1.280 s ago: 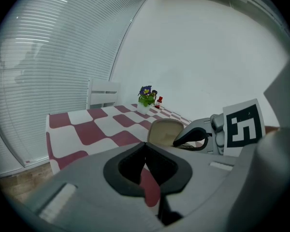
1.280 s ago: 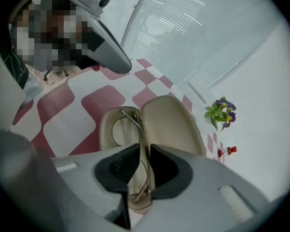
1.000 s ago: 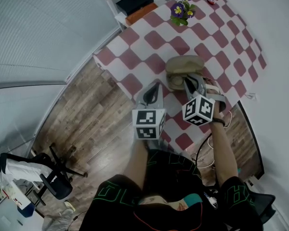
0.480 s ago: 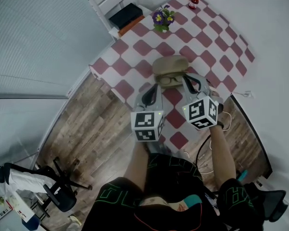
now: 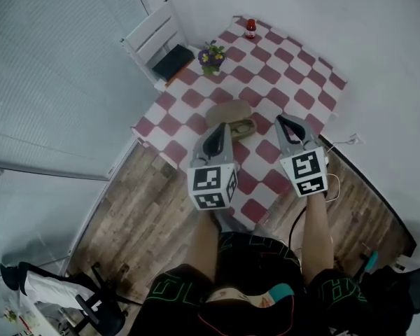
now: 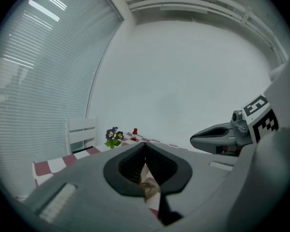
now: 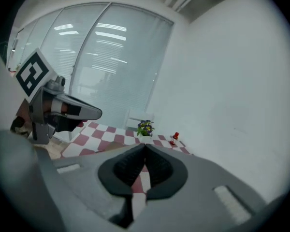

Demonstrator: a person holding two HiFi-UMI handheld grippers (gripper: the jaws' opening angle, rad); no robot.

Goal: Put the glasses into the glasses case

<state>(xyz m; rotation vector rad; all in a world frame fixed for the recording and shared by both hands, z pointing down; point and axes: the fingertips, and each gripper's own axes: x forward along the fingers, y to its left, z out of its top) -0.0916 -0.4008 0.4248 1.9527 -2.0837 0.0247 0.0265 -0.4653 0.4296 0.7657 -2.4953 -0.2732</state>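
Observation:
A tan glasses case [image 5: 228,113] lies open on the red-and-white checked table [image 5: 294,68]. The dark-framed glasses [image 5: 243,127] rest in its lower half. In the head view my left gripper [image 5: 225,125] hovers just near of the case, jaws shut with nothing in them. My right gripper [image 5: 281,120] is to the right of the case, apart from it, and is also shut and empty. In the left gripper view a bit of the case [image 6: 148,188] shows through the gap below the shut jaws of the left gripper [image 6: 145,144]. The right gripper [image 7: 145,147] points over the tablecloth.
A pot of purple and yellow flowers [image 5: 211,56] and a small red bottle [image 5: 250,28] stand at the table's far side. A white chair [image 5: 151,39] with a dark object [image 5: 172,63] on it is at the far left. Wooden floor [image 5: 147,215] lies below the near edge.
Both grippers have drawn back toward me, away from the case. The right gripper, which was over the case, is now clear of it, and the glasses lie inside. The camera view has pulled back.

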